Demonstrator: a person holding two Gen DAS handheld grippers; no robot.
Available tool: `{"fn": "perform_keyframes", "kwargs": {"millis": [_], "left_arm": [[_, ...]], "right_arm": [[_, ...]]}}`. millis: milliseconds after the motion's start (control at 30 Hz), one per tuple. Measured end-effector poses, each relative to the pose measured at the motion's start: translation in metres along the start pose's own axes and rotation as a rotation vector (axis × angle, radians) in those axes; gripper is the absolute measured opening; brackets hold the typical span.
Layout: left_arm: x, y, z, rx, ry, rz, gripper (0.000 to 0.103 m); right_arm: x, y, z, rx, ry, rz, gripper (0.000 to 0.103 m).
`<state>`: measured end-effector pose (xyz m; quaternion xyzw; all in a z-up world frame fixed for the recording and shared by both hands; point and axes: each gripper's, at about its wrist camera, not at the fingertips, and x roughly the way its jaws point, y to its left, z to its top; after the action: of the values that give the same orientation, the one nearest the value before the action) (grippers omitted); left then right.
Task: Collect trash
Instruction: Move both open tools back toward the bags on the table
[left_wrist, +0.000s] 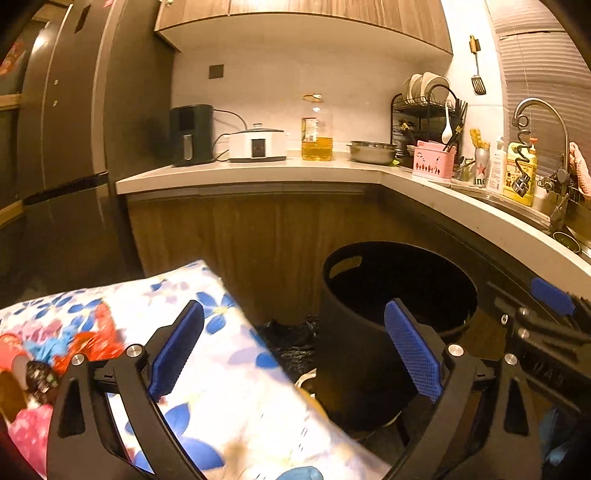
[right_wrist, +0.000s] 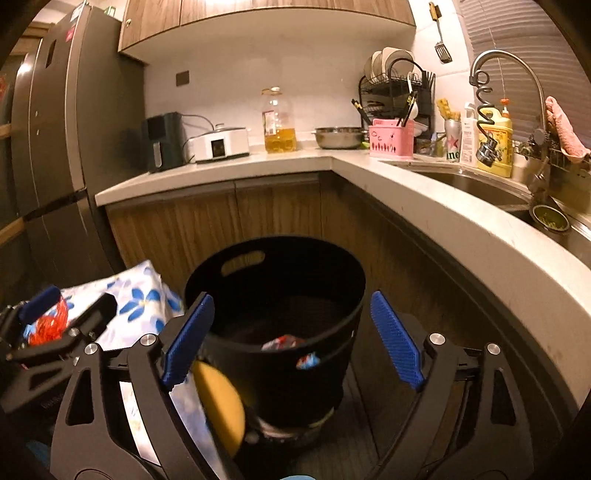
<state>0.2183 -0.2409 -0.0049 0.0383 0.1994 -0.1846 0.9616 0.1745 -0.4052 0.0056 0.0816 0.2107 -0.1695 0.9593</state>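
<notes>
Trash sits at both ends of the scene, and the coming move turns on which end is picked. At far left in the left wrist view, wrappers (left_wrist: 40, 354) in red, pink and brown lie heaped on the near-left part of a floral cloth (left_wrist: 221, 369) that slopes down toward the right. The left gripper (left_wrist: 295, 354) hangs over that cloth with its jaws spread wide and nothing between them; the wrappers lie to the left of its left finger, slightly nearer than the fingertips, so this hand looks the nearer one for them.

Right of the cloth stands the black bin (right_wrist: 280, 314), upright on the floor below the countertop (right_wrist: 443, 206), its mouth open upward. The right gripper (right_wrist: 291, 339) faces it squarely, jaws likewise wide apart and empty, the bin's near rim lying between the two fingers without touching either pad. A few bright scraps (right_wrist: 282, 341) already rest inside the bin, near its front wall. A yellow rounded thing (right_wrist: 218, 402) shows just beside the right gripper's left finger, against the cloth's edge; what it is I cannot tell.

My judgement: the next reach goes leftward, away from the bin.
</notes>
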Motion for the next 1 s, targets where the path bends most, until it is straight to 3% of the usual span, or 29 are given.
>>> {"fn": "perform_keyframes", "kwargs": {"millis": [533, 867, 1000], "left_arm": [[-0.084, 0.045, -0.047, -0.033, -0.006, 0.057, 0.095], [-0.117, 0.100, -0.082, -0.104, -0.003, 0.199, 0.095], [-0.123, 0.127, -0.091, -0.144, -0.006, 0.249, 0.095]], "right_arm": [[-0.075, 0.039, -0.045, -0.007, -0.015, 0.034, 0.087], [-0.081, 0.095, -0.071, -0.068, -0.019, 0.164, 0.087], [-0.074, 0.120, -0.086, -0.096, 0.016, 0.218, 0.087]]}}
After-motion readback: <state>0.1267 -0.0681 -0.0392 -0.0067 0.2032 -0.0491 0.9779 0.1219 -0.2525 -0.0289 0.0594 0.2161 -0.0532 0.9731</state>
